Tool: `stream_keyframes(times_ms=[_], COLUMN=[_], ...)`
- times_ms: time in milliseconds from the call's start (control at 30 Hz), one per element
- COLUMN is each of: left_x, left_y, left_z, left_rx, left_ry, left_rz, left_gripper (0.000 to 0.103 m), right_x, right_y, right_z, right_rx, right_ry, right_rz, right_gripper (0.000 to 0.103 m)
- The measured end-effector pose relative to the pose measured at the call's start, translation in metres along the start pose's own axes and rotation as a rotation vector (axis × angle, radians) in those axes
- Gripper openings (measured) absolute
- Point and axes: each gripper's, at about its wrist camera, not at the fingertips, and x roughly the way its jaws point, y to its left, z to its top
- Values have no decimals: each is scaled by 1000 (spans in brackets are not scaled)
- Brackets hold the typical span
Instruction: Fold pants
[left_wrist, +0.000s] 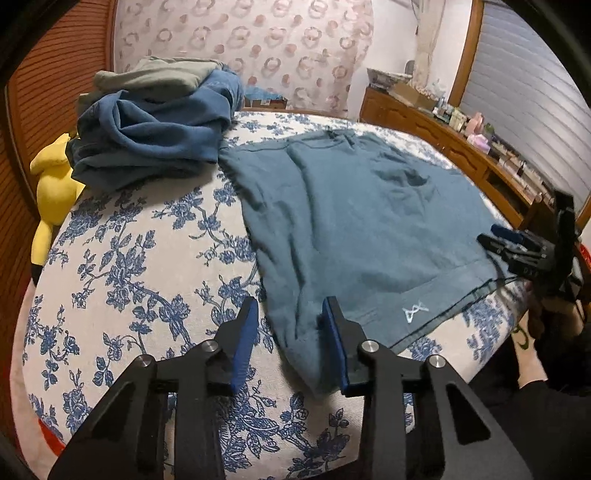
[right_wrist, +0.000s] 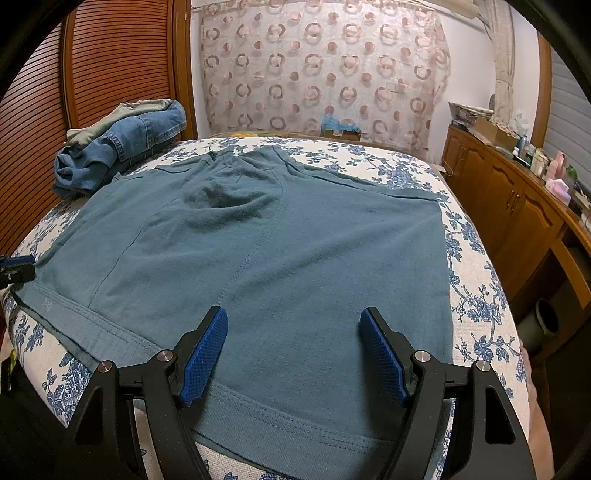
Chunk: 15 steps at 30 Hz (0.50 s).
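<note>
Teal pants (left_wrist: 351, 221) lie spread flat on the floral bedspread (left_wrist: 129, 258); they also fill the right wrist view (right_wrist: 277, 251). A small white logo (left_wrist: 415, 310) marks one hem. My left gripper (left_wrist: 290, 314) is open, its jaws straddling the near left corner of the pants. My right gripper (right_wrist: 293, 332) is open above the near hem of the pants, and it shows in the left wrist view (left_wrist: 517, 247) at the pants' right edge. The left gripper's tip shows at the left edge of the right wrist view (right_wrist: 16, 267).
A pile of other clothes (left_wrist: 155, 122), blue and grey, sits at the bed's far left, also in the right wrist view (right_wrist: 122, 147). A yellow plush toy (left_wrist: 51, 192) lies by the wooden wall. A cluttered wooden cabinet (right_wrist: 517, 206) runs along the right.
</note>
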Motion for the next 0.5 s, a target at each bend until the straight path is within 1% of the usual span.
stream_keyframes(times_ms=[133,167,200,233,267,367,400,500], left_x=[1,1,1,1,0,-1,-2,-5], left_y=[-5,-5,-7,-7,-7,-10,-11,-14], left_z=[0,0,0,0,1,4,6,12], left_rx=[14,19,26,24,18,30,33,39], left_ry=[-2,-3,-7,-13,-23,-33,-37,-50], left_rz=[24,22,13,7,-5,-17,-24,-37], left_gripper=[37,34,20,13,10,7,5,3], right_x=[0,1,1,1,1,0,0,0], right_y=[0,0,0,0,0,-1,-1,-1], right_z=[0,0,0,0,0,0,0,0], right_rx=[0,0,0,0,0,3,3,6], right_ry=[0,0,0,0,-1,-3,-4,-5], right_rz=[0,0,0,1,1,3,2,4], right_gripper=[76,76,76,76,76,76,76,76])
